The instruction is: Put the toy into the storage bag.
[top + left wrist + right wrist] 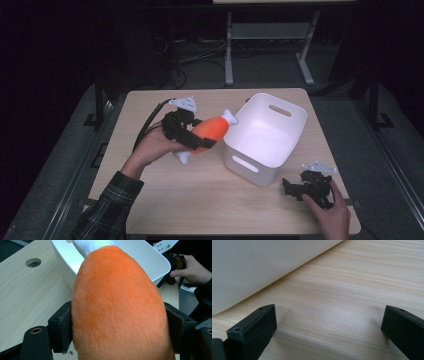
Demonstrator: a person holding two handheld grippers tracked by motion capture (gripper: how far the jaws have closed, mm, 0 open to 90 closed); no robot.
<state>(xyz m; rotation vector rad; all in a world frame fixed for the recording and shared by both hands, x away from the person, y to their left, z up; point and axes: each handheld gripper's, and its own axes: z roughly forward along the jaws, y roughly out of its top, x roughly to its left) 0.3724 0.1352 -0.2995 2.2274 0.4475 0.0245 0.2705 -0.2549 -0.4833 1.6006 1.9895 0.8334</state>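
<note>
High view: left gripper (197, 137) fingers clamp plush drumstick (212, 131) beside bin (290, 131) — right gripper (295, 189) fingers wide, empty.

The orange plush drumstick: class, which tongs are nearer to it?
Left. The left tongs are clamped around the orange plush drumstick; the right tongs rest open on the table, beyond the white bin.

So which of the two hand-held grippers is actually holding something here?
The left hand-held gripper: its jaws clamp the orange plush drumstick beside the white bin. The right hand-held gripper rests open on the table.
</note>
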